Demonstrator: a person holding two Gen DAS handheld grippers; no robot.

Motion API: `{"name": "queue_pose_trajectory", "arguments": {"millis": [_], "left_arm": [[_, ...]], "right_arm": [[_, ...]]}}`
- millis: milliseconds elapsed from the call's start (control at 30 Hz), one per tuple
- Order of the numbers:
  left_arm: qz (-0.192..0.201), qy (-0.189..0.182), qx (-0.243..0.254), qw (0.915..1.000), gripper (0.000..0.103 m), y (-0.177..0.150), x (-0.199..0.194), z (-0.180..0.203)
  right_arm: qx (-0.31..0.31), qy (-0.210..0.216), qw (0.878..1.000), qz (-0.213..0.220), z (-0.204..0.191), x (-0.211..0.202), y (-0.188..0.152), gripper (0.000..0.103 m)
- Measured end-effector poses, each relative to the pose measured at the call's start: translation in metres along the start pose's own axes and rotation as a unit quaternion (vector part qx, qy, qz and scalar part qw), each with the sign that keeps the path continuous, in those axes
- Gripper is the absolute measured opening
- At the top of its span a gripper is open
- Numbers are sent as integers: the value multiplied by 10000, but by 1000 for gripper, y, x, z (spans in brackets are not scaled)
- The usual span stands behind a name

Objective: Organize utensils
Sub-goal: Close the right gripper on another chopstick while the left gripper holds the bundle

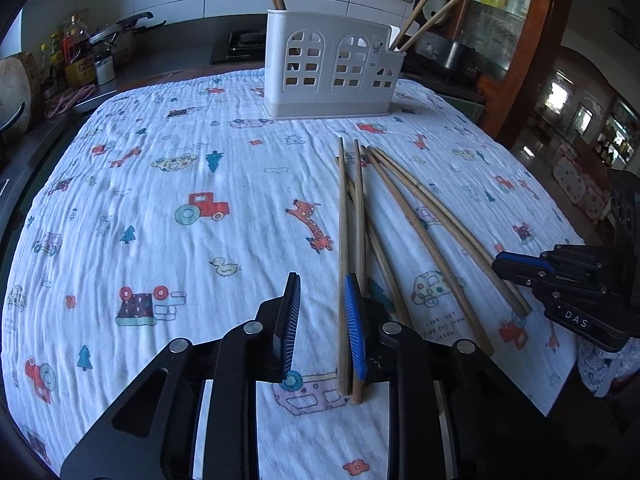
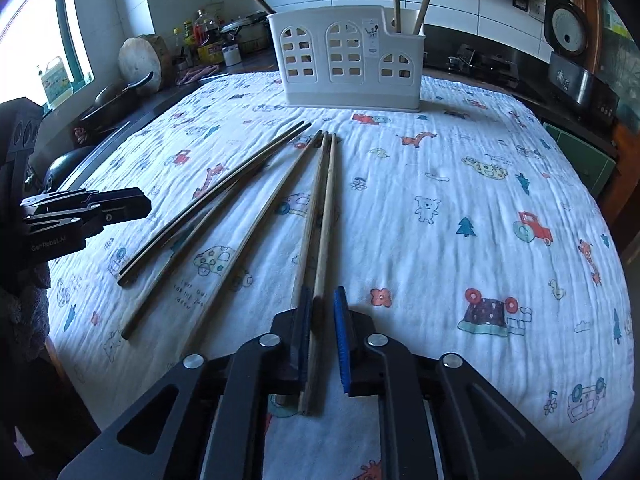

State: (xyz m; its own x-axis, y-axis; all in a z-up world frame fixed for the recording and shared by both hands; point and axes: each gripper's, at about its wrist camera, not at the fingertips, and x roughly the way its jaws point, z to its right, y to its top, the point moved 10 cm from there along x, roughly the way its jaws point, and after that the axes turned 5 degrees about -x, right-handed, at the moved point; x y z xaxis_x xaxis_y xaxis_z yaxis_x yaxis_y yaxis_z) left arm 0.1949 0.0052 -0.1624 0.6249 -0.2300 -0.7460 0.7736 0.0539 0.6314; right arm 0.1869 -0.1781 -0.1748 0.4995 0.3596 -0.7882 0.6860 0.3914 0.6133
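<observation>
fingers (image 1: 288, 320) of left gripper (image 1: 320, 328) apart — chopsticks (image 1: 352, 240) beside them.

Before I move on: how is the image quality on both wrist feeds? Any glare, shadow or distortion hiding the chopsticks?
Left wrist view: strong fisheye bending at the edges, even light, loose chopsticks sharp, holder clear, left tongs cast little shadow. Right wrist view: the bright window at the left is blown out and the corners are dark, but the chopsticks on the cloth stay readable and the right tongs are in focus.

Right gripper (image 1: 520, 276), right edge of the left wrist view: "DAS". Left gripper (image 2: 136, 202), left edge of the right wrist view: "GenRobot.AI". Tablecloth (image 1: 160, 200) print: lettering too small to read.
</observation>
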Motion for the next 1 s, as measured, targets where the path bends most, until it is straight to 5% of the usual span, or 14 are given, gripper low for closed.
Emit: {"name": "queue_pose_trajectory", "arguments": {"millis": [300, 1000], "left_arm": [[-236, -91, 74, 9997, 10, -11, 15, 9], [-463, 23, -142, 9988, 6, -13, 25, 11]], "right_arm": [[-35, -141, 9998, -97, 2, -3, -7, 8], [29, -115, 9999, -49, 4, -5, -10, 7]]}}
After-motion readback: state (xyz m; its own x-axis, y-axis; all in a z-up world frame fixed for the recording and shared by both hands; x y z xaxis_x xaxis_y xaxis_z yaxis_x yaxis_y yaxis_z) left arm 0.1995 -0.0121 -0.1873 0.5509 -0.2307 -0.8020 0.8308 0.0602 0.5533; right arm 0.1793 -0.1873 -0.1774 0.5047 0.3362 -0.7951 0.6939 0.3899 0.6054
